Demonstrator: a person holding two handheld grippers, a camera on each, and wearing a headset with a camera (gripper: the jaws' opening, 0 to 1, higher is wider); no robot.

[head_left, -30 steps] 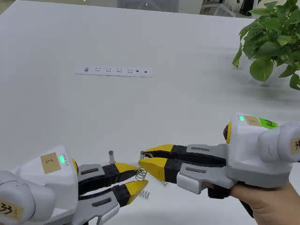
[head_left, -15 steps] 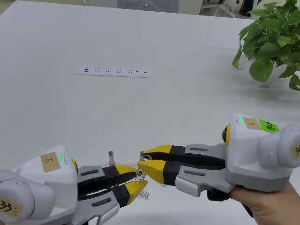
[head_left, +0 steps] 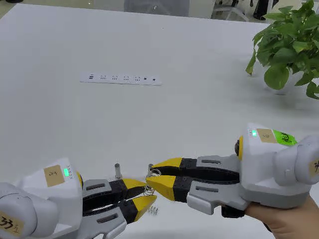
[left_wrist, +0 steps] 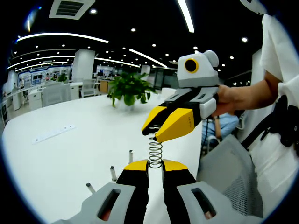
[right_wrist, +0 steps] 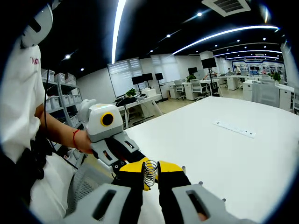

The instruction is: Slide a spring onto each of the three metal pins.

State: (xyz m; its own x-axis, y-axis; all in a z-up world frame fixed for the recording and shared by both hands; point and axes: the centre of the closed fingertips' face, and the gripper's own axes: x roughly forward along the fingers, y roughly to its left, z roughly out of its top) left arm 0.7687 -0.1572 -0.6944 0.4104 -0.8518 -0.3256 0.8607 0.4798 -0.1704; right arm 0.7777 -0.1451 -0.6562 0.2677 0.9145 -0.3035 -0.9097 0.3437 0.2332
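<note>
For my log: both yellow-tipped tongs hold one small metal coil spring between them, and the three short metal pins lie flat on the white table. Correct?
No. The three short metal pins stand upright on the white table, as the left gripper view shows. The left tongs and right tongs do hold one small metal coil spring between them.

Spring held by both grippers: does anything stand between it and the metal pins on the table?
Nothing visible does. The spring is gripped at its ends by the left gripper and right gripper; the three pins stand bare nearby.
</note>
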